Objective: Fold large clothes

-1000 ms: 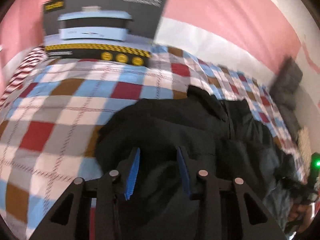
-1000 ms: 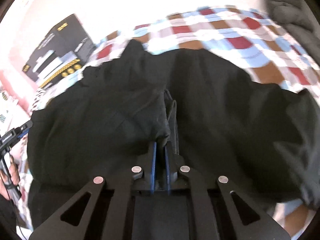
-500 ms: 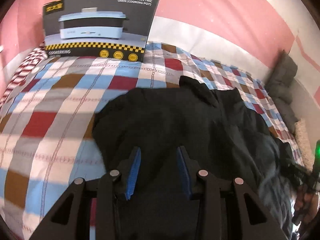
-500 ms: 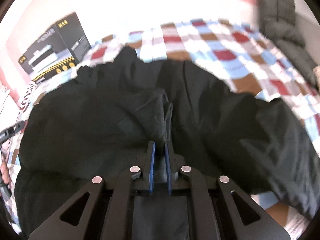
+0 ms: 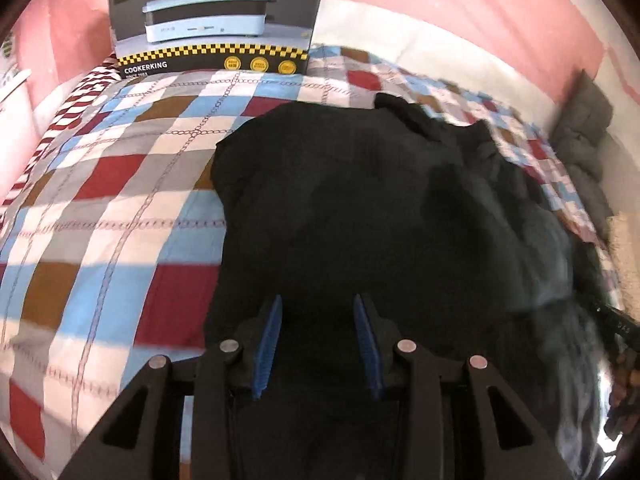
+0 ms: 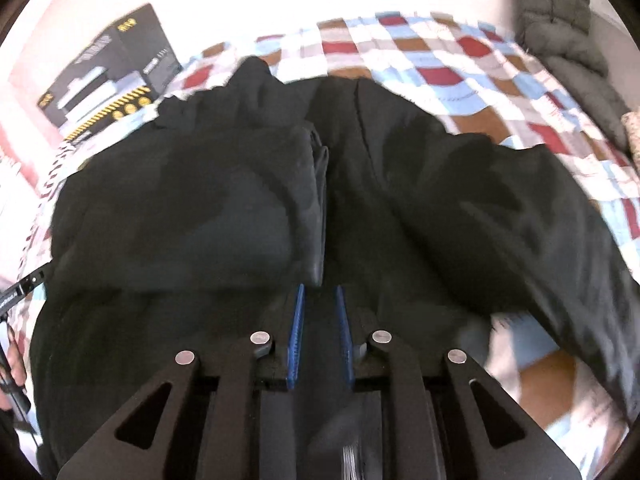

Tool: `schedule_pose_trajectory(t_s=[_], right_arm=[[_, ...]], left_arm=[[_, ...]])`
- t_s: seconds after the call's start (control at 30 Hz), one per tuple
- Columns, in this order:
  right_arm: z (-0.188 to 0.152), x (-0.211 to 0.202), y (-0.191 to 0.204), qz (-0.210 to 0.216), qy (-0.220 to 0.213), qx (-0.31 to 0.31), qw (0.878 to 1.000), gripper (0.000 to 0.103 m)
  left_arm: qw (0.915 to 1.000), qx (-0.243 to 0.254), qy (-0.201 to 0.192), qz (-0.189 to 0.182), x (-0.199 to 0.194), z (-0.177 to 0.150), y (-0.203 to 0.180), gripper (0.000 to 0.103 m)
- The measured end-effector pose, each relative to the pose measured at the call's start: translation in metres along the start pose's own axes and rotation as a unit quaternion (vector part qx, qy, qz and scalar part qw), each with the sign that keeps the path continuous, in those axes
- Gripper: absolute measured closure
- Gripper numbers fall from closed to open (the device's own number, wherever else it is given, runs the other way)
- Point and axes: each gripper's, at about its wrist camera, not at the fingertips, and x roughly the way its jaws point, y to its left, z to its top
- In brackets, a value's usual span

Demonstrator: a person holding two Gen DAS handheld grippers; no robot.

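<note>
The right tongs (image 6: 318, 300), clamped on a fold of the black garment (image 6: 224, 208) half a second ago, now stand slightly parted, seemingly holding nothing, though blur hinders certainty. The left tongs (image 5: 318, 312) remain wide apart and empty above it. The garment lies mid-bed on the checked bedspread (image 5: 120, 184); that fold looks laid, regrasping next.
</note>
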Motion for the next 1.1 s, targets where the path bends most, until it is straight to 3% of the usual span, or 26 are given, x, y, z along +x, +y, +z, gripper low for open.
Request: schedule_pose_trajectory(t_s=[0.33, 0.6, 0.77, 1.1], right_arm=[[-0.075, -0.101, 0.008, 0.018, -0.042, 0.009, 0.999, 0.081], [-0.113, -0.152, 0.014, 0.018, -0.070, -0.002, 0.997, 0.072], [-0.128, -0.170, 0.000, 0.022, -0.081, 0.020, 0.996, 0.053], [-0.142, -0.187, -0.041, 0.011, -0.099, 0.076, 0.992, 0.047]], left_arm=[[0.9995, 0.009, -0.024, -0.021, -0.100, -0.083, -0.027, 0.064], [0.9979, 0.034, -0.030, -0.046, -0.146, -0.129, -0.067, 0.063], [0.9967, 0.040, -0.034, -0.061, -0.165, -0.140, -0.083, 0.063], [0.9962, 0.047, -0.047, -0.057, -0.178, -0.143, -0.096, 0.064]])
